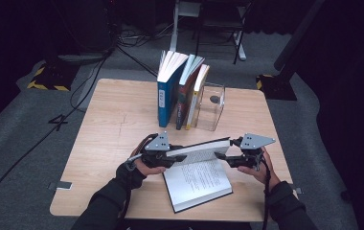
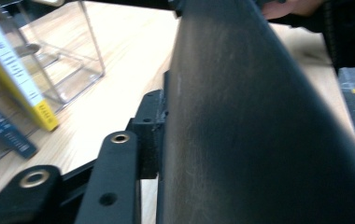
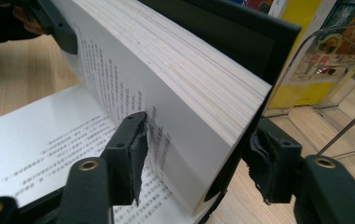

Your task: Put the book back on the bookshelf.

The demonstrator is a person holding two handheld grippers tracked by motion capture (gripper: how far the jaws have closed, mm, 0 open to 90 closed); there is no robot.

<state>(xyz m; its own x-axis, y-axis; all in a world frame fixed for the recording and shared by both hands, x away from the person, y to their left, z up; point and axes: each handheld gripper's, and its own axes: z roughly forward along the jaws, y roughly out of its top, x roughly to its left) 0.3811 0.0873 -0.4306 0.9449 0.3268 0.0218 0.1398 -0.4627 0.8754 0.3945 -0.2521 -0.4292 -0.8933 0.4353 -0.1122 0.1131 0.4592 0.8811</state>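
High view. An open book (image 1: 198, 179) lies on the near middle of the wooden table (image 1: 118, 120), one half flat with its printed pages up, the other half raised on edge along the far side. The left gripper (image 1: 173, 157) meets the raised half at its left end and the right gripper (image 1: 222, 156) at its right end, each held in a hand coming up from the near edge. Far of the book, three upright books (image 1: 177, 91) stand in a row, their tops splayed, beside a clear acrylic bookend (image 1: 211, 108) on their right.

Left gripper view. The dark cover (image 2: 259, 121) of the raised half runs up the frame, just beside one black jaw; the other jaw is hidden behind it. Whether the pads press on it cannot be told. At the left stand a yellow-spined book (image 2: 12, 70) and the clear bookend (image 2: 68, 56) on the table.

Right gripper view. The raised half of the open book (image 3: 175, 88) stands between the jaws, the block of pages facing the camera and the black cover behind it. The left pad (image 3: 136, 154) sits against the printed page, and the right pad (image 3: 269, 161) lies at the cover side; the jaws are at a middling width, closed onto that half. The flat page lies at the lower left. Behind, the yellow book (image 3: 297, 51) and the bookend (image 3: 344, 79) are seen.
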